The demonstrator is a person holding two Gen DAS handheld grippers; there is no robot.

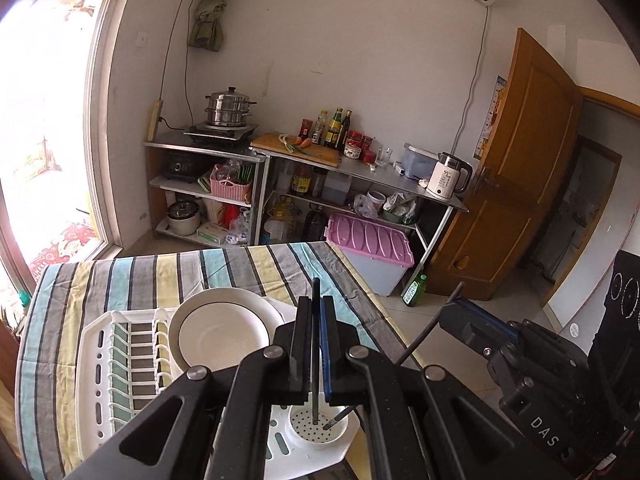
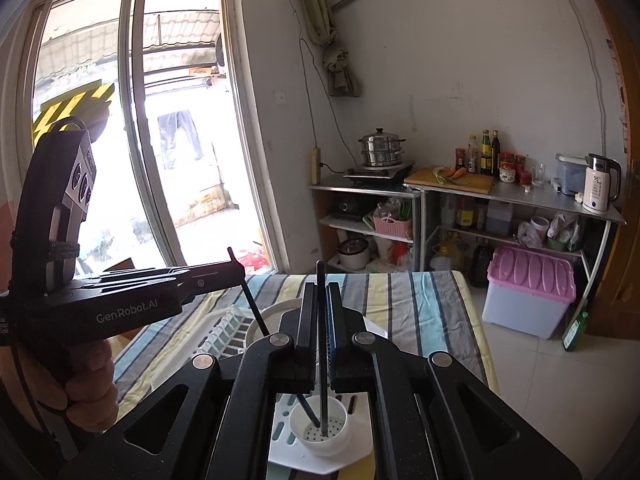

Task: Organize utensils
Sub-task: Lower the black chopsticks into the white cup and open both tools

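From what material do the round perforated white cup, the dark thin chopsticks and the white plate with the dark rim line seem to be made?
The round perforated white cup looks like matte moulded plastic, given its uniform drain holes. The dark thin chopsticks, one held in each tongs, look matte, perhaps lacquered wood or plastic; I cannot tell. The white plate with the dark rim line seems to be glazed ceramic, or possibly melamine.

White letters reading "GenRobot.AI" run along the side of the black handheld left tool [image 2: 240, 270], at the left of the right wrist view. In the left wrist view, the black body of the right tool [image 1: 456, 300], at the lower right, shows "DAS", with the rest cut off. The white electric kettle [image 1: 446, 176] on the steel shelf unit [image 1: 360, 172] shows "55" on its front, also readable in the right wrist view [image 2: 596, 190].
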